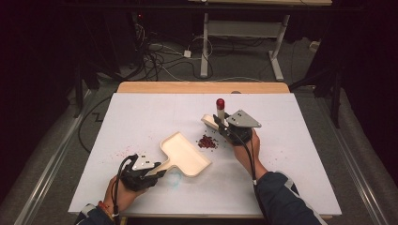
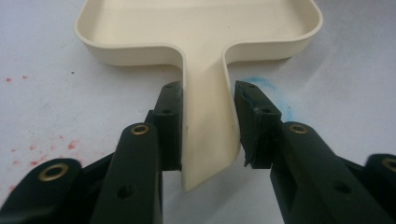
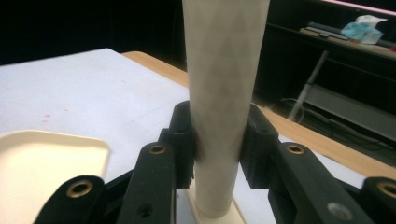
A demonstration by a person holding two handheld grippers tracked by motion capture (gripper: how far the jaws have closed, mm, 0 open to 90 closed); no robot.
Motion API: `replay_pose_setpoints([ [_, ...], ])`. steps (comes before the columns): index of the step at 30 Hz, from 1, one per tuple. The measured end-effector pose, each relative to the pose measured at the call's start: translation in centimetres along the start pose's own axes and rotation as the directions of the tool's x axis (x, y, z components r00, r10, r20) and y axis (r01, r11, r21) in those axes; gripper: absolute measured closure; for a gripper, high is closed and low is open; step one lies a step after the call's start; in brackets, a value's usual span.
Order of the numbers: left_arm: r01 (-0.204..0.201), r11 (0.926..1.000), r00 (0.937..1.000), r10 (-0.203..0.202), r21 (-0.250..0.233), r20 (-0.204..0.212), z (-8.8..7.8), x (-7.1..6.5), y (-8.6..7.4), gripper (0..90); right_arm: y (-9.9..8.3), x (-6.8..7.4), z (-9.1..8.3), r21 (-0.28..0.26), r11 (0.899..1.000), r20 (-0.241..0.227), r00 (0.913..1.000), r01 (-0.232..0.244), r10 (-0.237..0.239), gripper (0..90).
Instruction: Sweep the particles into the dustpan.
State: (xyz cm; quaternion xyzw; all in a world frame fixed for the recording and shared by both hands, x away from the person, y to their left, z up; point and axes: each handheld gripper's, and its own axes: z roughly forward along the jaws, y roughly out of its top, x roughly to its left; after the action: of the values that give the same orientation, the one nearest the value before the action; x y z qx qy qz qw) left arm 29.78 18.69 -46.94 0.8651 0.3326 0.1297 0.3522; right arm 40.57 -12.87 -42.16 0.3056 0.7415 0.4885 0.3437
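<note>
2 hand-held grippers over a white worktop (image 1: 141,117), both clamped: left hand-held gripper (image 2: 208,126) pinching the handle of a cream dustpan (image 1: 185,154) lying flat near the worktop's middle. Right hand-held gripper (image 3: 217,140) gripping the pale handle of a brush (image 3: 219,93), raised just beyond the pan's far corner, red tip up. Small heap of dark red crumbs (image 1: 207,142) just right of the pan, below the brush.

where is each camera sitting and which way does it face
High view: above the person's side, facing forward and down on the table; forearms, left gripper, right gripper.
Left gripper view: on that gripper, along its jaws shut on the dustpan handle.
Right gripper view: along its jaws shut on a pale brush handle, facing the table's far edge.
All share the dustpan.
</note>
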Motion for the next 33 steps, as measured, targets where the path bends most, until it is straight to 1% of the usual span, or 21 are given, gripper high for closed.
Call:
replay_pose_setpoints([
  [3,0.001,1.0,1.0,-0.001,-0.002,-0.002,0.1,-0.1,0.1,63.0,0.2,0.8,-0.1,0.001,1.0,-0.028,0.9996,-0.001,0.001,70.3],
  [4,0.001,1.0,1.0,-0.001,-0.003,-0.003,0.1,-0.1,0.2,63.0,0.2,0.8,-0.1,0.001,1.0,-0.028,0.9996,-0.001,0.001,70.3],
  [6,0.0,1.0,1.0,0.0,-0.003,-0.003,0.1,-0.2,0.2,63.0,0.2,1.0,-0.1,0.0,1.0,-0.048,0.9987,-0.014,0.014,70.2],
  [8,-0.001,1.0,1.0,0.001,-0.003,-0.004,0.2,-0.2,0.2,63.0,0.2,1.1,-0.2,0.005,1.0,-0.053,0.9985,-0.014,0.014,70.1],
  [9,0.003,1.0,1.0,-0.003,-0.003,-0.003,0.2,-0.2,0.2,63.0,0.2,1.3,-0.3,0.003,1.0,-0.055,0.9985,-0.005,0.005,70.1],
  [11,0.004,1.0,1.0,-0.004,-0.001,-0.004,0.3,-0.3,0.3,63.0,0.3,1.7,-0.5,0.002,1.0,-0.072,0.9974,-0.009,0.009,70.2],
  [12,0.008,1.0,1.0,-0.008,-0.002,-0.005,0.4,-0.4,0.3,62.9,0.4,2.3,-0.8,0.002,1.0,-0.085,0.9963,-0.016,0.016,70.2],
  [13,0.008,1.0,1.0,-0.008,-0.002,-0.005,0.4,-0.4,0.3,62.9,0.4,2.3,-0.8,0.002,1.0,-0.085,0.9963,-0.016,0.016,70.2],
  [14,0.007,1.0,1.0,-0.007,0.0,-0.006,0.5,-0.4,0.4,63.0,0.5,2.9,-1.1,0.005,1.0,-0.093,0.9956,-0.008,0.009,70.1],
  [15,0.009,1.0,0.9999,-0.009,0.002,-0.007,0.6,-0.5,0.4,63.0,0.5,2.9,-1.1,0.005,1.0,-0.093,0.9956,-0.008,0.009,70.1],
  [16,0.012,0.9999,0.9999,-0.012,0.007,-0.011,0.8,-0.6,0.4,63.0,0.6,3.3,-1.3,0.009,1.0,-0.091,0.9957,-0.011,0.012,70.1],
  [18,0.012,0.9996,0.9998,-0.012,0.024,-0.017,1.1,-0.8,0.5,62.9,0.6,4.0,-1.7,0.015,1.0,-0.103,0.9945,-0.016,0.017,70.0],
  [19,0.012,0.9996,0.9998,-0.012,0.025,-0.017,1.2,-0.9,0.5,62.9,0.6,4.5,-1.9,0.016,1.0,-0.108,0.9941,-0.002,0.004,70.0],
  [20,0.013,0.9995,0.9998,-0.013,0.028,-0.018,1.2,-0.9,0.6,62.9,0.7,4.8,-2.0,0.016,1.0,-0.114,0.9935,-0.004,0.006,70.1],
  [21,0.015,0.9995,0.9998,-0.014,0.03,-0.016,1.3,-1.0,0.6,62.9,0.7,5.0,-2.2,0.014,1.0,-0.125,0.9921,-0.006,0.008,70.2],
  [22,0.016,0.9994,0.9998,-0.016,0.031,-0.015,1.3,-1.0,0.7,62.9,0.8,5.4,-2.4,0.01,1.0,-0.136,0.9905,-0.019,0.02,70.2],
  [25,0.025,0.9991,0.9996,-0.024,0.036,-0.015,1.6,-1.1,0.8,62.9,0.9,5.7,-2.4,0.007,1.0,-0.147,0.9888,-0.024,0.024,70.2],
  [28,0.022,0.9982,0.9995,-0.021,0.056,-0.022,2.1,-1.3,0.9,62.9,0.9,6.4,-2.4,0.003,1.0,-0.16,0.9866,-0.03,0.03,70.1],
  [29,0.027,0.998,0.9994,-0.025,0.057,-0.022,2.1,-1.3,1.0,63.0,0.9,6.5,-2.4,0.0,0.999,-0.171,0.9848,-0.032,0.032,70.0],
  [30,0.03,0.998,0.9993,-0.029,0.055,-0.023,2.2,-1.2,1.0,63.0,0.9,6.5,-2.4,0.0,0.999,-0.171,0.9848,-0.032,0.032,70.0],
  [33,0.038,0.9981,0.9989,-0.037,0.048,-0.028,2.3,-1.3,1.1,63.0,1.1,7.2,-2.6,0.0,0.999,-0.2,0.9792,-0.037,0.036,70.1],
])
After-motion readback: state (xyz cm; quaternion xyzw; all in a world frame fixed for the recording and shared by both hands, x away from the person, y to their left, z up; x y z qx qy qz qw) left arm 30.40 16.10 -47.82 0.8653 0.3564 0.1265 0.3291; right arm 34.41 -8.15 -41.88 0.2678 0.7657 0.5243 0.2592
